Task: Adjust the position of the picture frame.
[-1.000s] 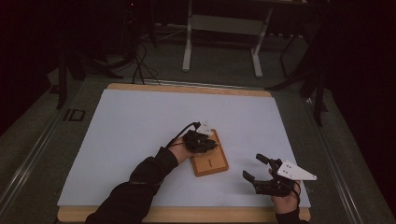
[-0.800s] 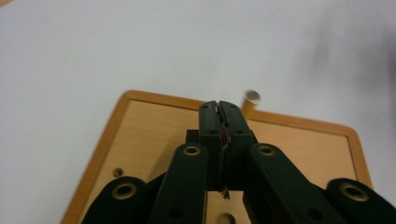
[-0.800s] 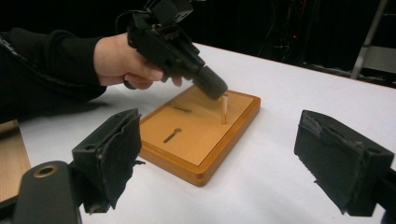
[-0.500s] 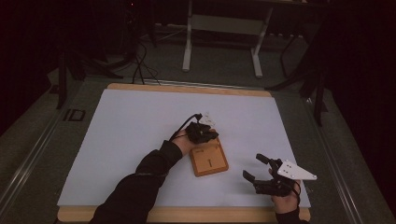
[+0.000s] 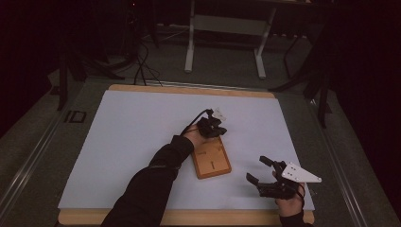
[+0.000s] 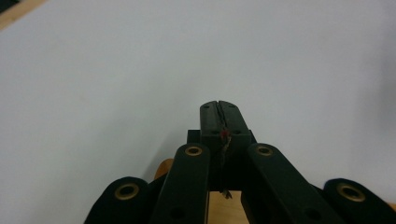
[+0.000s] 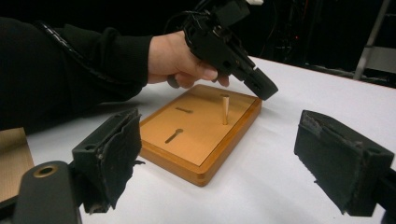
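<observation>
A flat wooden board [image 5: 212,161] lies on the white sheet [image 5: 142,137]. In the right gripper view the board [image 7: 196,135] carries one short wooden peg [image 7: 225,110] standing upright near its far end, plus two empty slots [image 7: 173,135]. My left gripper [image 5: 216,129] hovers just past the board's far edge, jaws shut with nothing between them. Its own view shows the closed tips [image 6: 219,110] over bare white sheet. From the right gripper view, the left gripper [image 7: 260,87] sits beside and above the peg, apart from it. My right gripper [image 5: 259,170] rests open to the right of the board, its pads [image 7: 112,149] wide apart.
The sheet covers a wooden table [image 5: 189,90] whose edge shows at the back and front. A metal stand [image 5: 224,42] and cables are on the dark floor beyond. A brown cardboard corner [image 7: 11,158] lies at the left.
My left hand has moved its gripper from over the board's far end away from me, past the board's edge. The right gripper has stayed where it was.
</observation>
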The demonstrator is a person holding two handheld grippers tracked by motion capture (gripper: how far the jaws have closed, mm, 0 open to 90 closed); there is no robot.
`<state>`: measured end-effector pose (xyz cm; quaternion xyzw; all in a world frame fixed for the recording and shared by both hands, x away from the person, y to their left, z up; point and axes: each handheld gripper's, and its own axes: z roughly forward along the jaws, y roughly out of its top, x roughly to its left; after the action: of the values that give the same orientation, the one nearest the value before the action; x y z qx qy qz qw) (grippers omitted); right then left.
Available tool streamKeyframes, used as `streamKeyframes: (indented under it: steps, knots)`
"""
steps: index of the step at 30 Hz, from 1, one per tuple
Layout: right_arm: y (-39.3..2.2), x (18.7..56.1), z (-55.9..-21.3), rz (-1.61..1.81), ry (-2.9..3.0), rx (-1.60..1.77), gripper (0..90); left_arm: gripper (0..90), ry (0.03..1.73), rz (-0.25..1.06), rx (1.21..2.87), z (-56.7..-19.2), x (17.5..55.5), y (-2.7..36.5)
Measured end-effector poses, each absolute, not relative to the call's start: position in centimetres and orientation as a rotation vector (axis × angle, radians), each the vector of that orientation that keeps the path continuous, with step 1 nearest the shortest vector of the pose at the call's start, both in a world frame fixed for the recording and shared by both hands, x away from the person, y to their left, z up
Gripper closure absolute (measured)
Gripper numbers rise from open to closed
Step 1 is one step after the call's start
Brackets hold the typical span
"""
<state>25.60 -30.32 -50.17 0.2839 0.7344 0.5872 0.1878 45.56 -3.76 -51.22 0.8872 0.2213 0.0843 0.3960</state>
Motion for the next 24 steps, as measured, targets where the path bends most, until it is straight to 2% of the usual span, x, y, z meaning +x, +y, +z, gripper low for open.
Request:
streamKeyframes:
  steps: [24]
  knots:
    - [-30.43,25.58,-50.10,1.660,2.063,0.805,14.4,90.0,0.533,0.208,2.344,-51.92,45.92,-4.45]
